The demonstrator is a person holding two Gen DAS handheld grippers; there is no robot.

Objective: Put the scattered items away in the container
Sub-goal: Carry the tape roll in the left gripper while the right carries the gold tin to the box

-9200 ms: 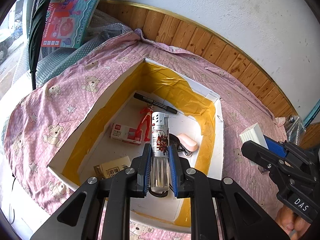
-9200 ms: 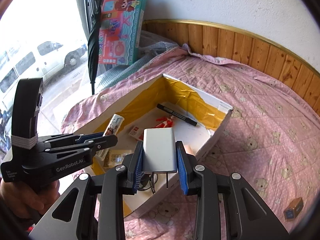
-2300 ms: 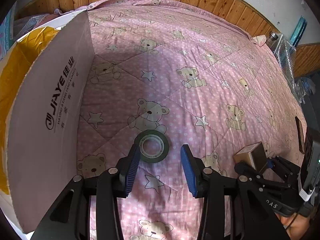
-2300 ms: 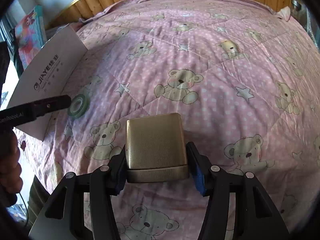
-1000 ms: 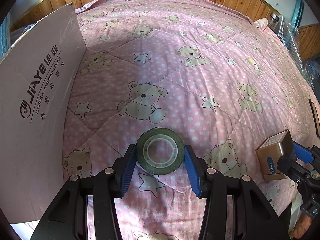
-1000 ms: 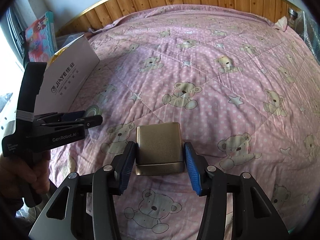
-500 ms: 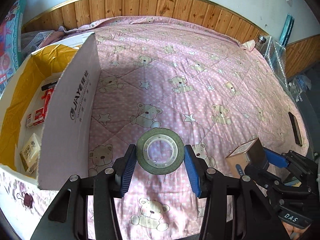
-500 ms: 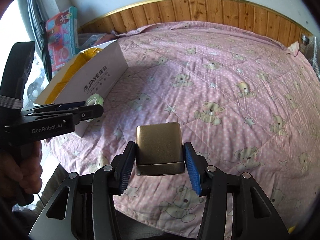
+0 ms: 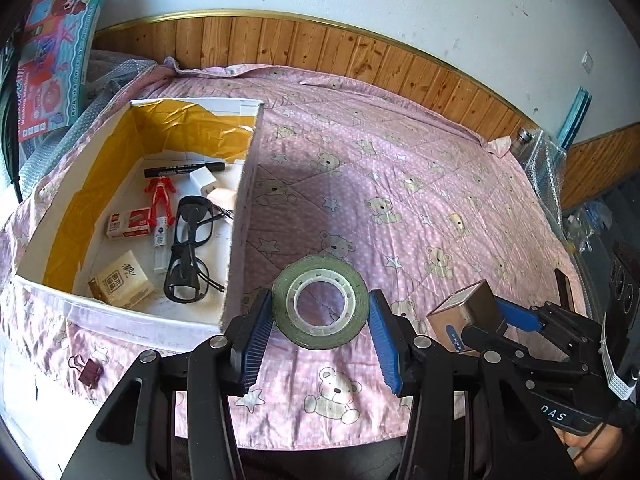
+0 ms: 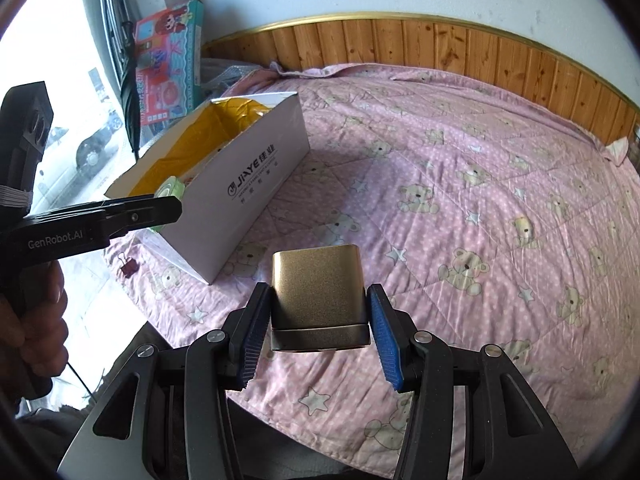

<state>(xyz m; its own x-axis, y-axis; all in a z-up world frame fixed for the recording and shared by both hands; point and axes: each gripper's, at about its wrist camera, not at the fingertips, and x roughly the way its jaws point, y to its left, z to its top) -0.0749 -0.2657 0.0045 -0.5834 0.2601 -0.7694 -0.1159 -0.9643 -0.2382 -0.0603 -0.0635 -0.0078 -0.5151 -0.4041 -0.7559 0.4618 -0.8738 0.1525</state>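
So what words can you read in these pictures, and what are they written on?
"JiAYE", with Chinese characters beside it: side of the white cardboard box.
"GenRobot.AI": left hand-held gripper.
"DAS", seen upside down: right hand-held gripper.
Toy box against the wall: print too blurred to read.
Small packets inside the box: print too small to read.

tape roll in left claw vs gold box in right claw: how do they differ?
Shape: the tape roll is a ring with a see-through core; the gold box is a solid block with rounded corners.
Colour: the tape roll is dull green, the gold box metallic gold.
Shared: each is clamped between blue pads, the roll in the left claw, the box in the right claw, above the quilt, outside the cardboard box.
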